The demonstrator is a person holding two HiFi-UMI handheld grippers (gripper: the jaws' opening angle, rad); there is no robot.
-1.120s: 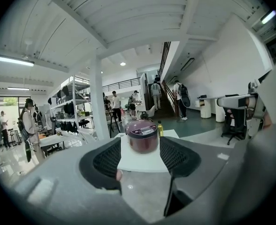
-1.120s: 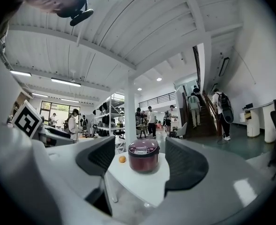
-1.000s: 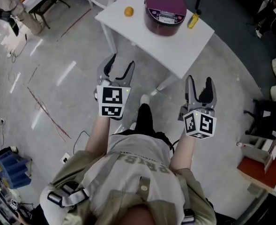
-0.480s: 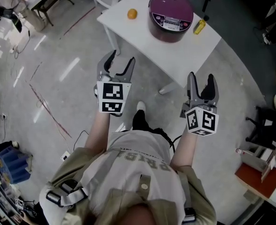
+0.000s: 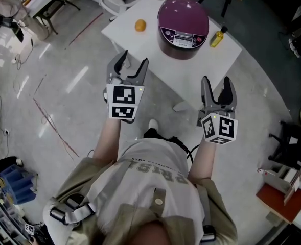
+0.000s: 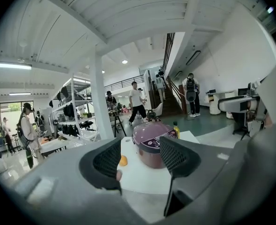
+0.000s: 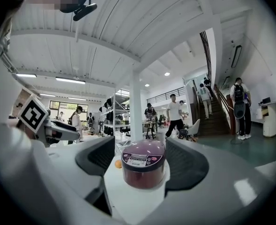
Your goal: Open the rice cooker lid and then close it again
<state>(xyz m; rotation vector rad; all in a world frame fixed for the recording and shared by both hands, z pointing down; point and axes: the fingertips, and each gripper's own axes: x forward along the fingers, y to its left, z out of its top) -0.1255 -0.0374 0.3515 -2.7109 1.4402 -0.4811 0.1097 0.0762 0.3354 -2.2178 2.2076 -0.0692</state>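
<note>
**Four fingers [image 6: 105,161] apart, one cooker [image 5: 183,19] closed**

We count two grippers, and each one has two fingers. The left gripper [image 5: 133,60] has its two fingers spread, and nothing is between them. The right gripper [image 5: 217,83] is the same: two fingers spread, and no thing is held. Each gripper carries one cube; the left cube [image 5: 123,102] and the right cube [image 5: 219,129] both face up to the head camera. The person holds both grippers out in front of the body, above the grey floor [image 5: 63,86].

There is one table [image 5: 140,42], white, standing ahead of the grippers. On it we count three things. The first is the one purple cooker, near the middle of the table, with its lid [image 5: 183,8] down and its panel [image 5: 177,34] turned toward the person. The second is one orange [image 5: 140,25], to the left of the cooker and apart from it. The third is one yellow bottle [image 5: 217,37], lying to the right of the cooker near the table edge.

In the right gripper view the cooker shows in the gap between the two fingers, but far off and not touched. In the left gripper view it shows partly behind the right finger, with the orange beside the left finger.
</note>
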